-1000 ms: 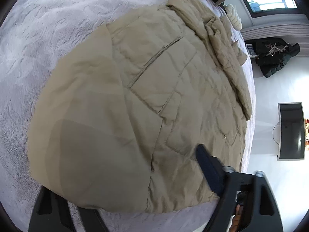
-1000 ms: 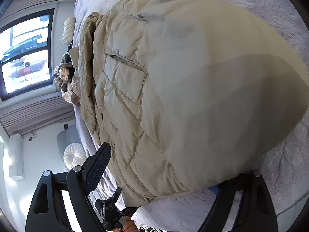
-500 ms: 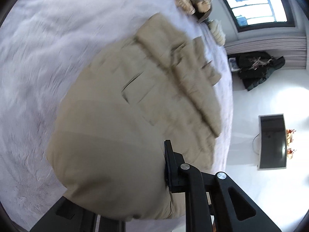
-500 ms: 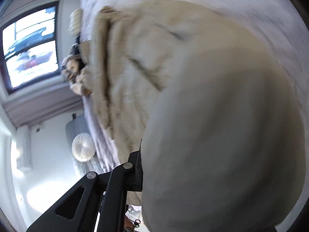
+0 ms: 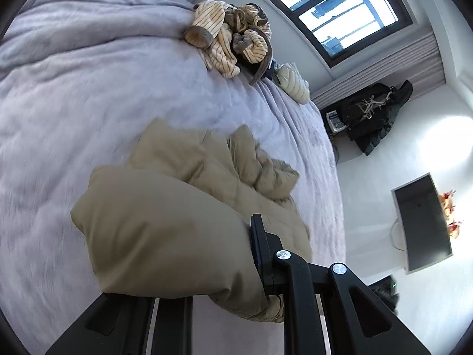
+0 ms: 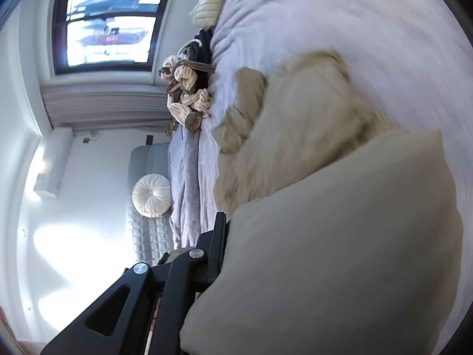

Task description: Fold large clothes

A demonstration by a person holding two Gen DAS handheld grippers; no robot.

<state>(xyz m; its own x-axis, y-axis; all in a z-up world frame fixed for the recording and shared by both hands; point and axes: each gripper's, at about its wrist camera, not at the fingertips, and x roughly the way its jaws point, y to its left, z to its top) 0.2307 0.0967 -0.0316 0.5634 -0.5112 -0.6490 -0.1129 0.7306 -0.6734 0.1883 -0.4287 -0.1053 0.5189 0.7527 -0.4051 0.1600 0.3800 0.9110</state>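
A large beige puffer jacket (image 5: 165,224) lies on the grey-lilac bed cover (image 5: 74,94). My left gripper (image 5: 207,278) is shut on the jacket's hem and holds it lifted, so the lower part curls over the rest of the jacket. My right gripper (image 6: 266,266) is shut on another part of the same hem (image 6: 340,251), which bulges in front of the camera and hides one finger. The collar end (image 6: 251,94) rests on the bed further away.
A pile of striped cream and brown clothes (image 5: 230,29) and a cream quilted garment (image 5: 292,82) lie at the bed's far edge by the window. A dark coat (image 5: 372,112) and a TV (image 5: 422,222) are off the bed. A round white cushion (image 6: 152,195) sits on a seat.
Both grippers closed on the jacket's hem, then lifted it and carried it towards the collar. The flat jacket is now doubled over.
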